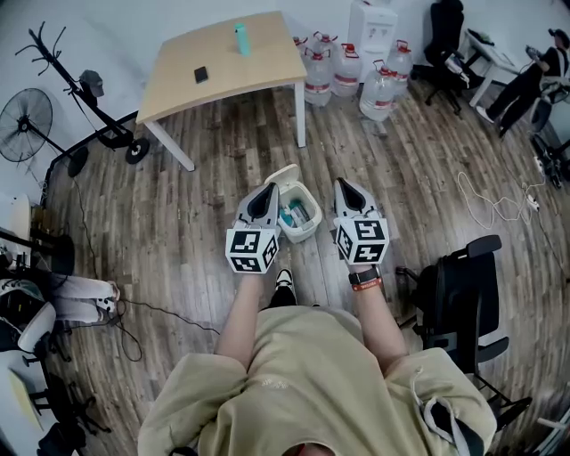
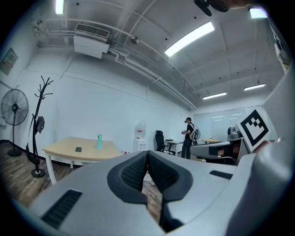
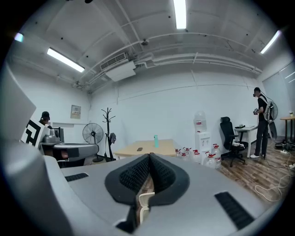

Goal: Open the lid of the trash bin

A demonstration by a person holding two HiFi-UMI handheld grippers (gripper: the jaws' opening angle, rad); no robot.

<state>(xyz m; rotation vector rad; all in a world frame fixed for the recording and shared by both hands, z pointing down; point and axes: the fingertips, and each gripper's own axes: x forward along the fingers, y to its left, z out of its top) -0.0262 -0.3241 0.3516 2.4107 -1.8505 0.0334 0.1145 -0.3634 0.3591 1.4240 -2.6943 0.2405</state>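
Observation:
A small cream trash bin [image 1: 303,223] stands on the wood floor in the head view, its lid [image 1: 281,174] tipped up and back, with coloured rubbish showing inside. My left gripper [image 1: 266,191] hovers just left of the bin and my right gripper [image 1: 344,185] just right of it, both above it and touching nothing. Each is shut, with its pads meeting at the tip and nothing held. In the left gripper view the left gripper [image 2: 147,152] points level across the room. In the right gripper view a cream edge of the bin [image 3: 143,201] shows below the right gripper [image 3: 150,156].
A wooden table [image 1: 258,67] with a teal bottle [image 1: 241,38] and a dark phone [image 1: 201,75] stands ahead. Water jugs [image 1: 378,89] and a dispenser [image 1: 370,22] line the back wall. An office chair [image 1: 463,294] is at my right, a fan [image 1: 22,125] far left. A person [image 2: 188,137] stands by desks.

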